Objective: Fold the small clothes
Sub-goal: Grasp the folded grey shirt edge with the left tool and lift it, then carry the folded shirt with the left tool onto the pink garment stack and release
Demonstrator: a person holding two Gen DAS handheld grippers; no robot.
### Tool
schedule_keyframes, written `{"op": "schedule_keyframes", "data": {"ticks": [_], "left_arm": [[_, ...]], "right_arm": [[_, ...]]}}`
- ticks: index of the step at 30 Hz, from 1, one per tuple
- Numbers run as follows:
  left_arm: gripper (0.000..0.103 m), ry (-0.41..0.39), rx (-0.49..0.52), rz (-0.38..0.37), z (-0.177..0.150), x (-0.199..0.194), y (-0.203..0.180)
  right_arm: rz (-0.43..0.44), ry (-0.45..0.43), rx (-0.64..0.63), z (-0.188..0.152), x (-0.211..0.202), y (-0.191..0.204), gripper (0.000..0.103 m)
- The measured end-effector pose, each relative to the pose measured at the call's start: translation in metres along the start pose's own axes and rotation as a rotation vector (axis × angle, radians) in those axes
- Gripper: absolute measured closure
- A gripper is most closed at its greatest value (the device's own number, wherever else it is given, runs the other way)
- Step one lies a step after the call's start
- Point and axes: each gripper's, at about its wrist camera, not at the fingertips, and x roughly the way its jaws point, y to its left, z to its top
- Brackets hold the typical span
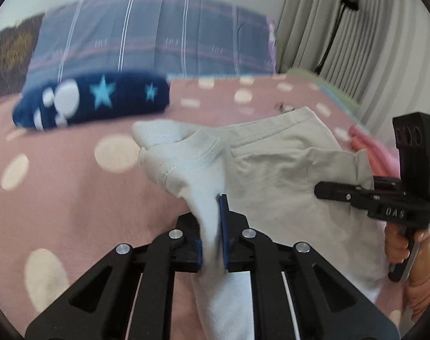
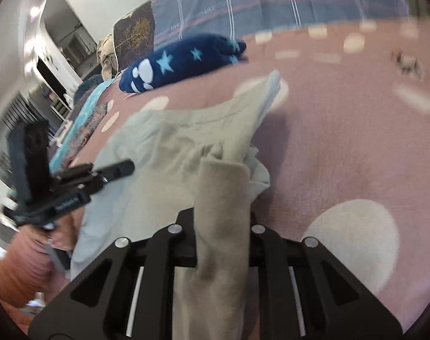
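Pinched between my left gripper's (image 1: 212,232) jaws is a fold of the pale grey garment (image 1: 271,170); my right gripper (image 2: 222,226) clamps another fold. It sags between them over the pink dotted bedspread (image 1: 73,184). Farther back lies a navy star cushion (image 1: 101,99).

one beige garment (image 1: 274,167), two grippers (image 1: 212,243) (image 2: 222,235), one navy pillow (image 1: 101,99)

Right tool's fingers (image 2: 244,221) — cloth-covered
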Motion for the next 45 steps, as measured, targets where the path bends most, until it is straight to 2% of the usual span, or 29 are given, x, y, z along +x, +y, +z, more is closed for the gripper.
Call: {"op": "schedule_keyframes", "data": {"ticks": [4,10,14,18,24,29,35,41,42,43,44,45], "left_arm": [[0.095,-0.104,0.058,-0.015,0.011,-0.053,-0.031],[0.096,-0.232,0.152,-0.15,0.02,-0.125,-0.102],[0.095,-0.286,0.236,-0.249,0.033,-0.146,-0.16],[0.095,-0.293,0.296,-0.344,0.052,-0.144,-0.225],[0.095,-0.269,0.403,-0.432,0.077,-0.115,-0.312],[0.096,-0.226,0.465,-0.466,0.084,-0.077,-0.362],[0.096,-0.158,0.479,-0.467,0.086,-0.026,-0.39],[0.095,-0.086,0.438,-0.44,0.105,0.041,-0.403],[0.09,-0.068,0.418,-0.406,0.107,0.061,-0.403],[0.078,-0.052,0.392,-0.358,0.106,0.078,-0.402],[0.071,-0.036,0.367,-0.309,0.106,0.092,-0.399],[0.063,-0.01,0.323,-0.238,0.101,0.115,-0.39]], "right_arm": [[-0.054,-0.126,-0.069,-0.004,-0.058,0.034,0.089],[-0.151,-0.344,-0.124,-0.035,-0.164,0.073,0.09],[-0.274,-0.476,-0.125,-0.054,-0.247,0.077,0.09],[-0.394,-0.539,-0.073,-0.063,-0.31,0.059,0.09],[-0.588,-0.586,0.052,-0.07,-0.381,0.006,0.09],[-0.693,-0.591,0.174,-0.074,-0.411,-0.05,0.09],[-0.73,-0.559,0.284,-0.068,-0.41,-0.115,0.09],[-0.74,-0.504,0.363,-0.045,-0.382,-0.174,0.089],[-0.75,-0.488,0.376,-0.04,-0.374,-0.186,0.09],[-0.76,-0.477,0.387,-0.036,-0.367,-0.195,0.089],[-0.777,-0.468,0.404,-0.032,-0.357,-0.207,0.088],[-0.807,-0.464,0.435,-0.032,-0.347,-0.218,0.077]]}}
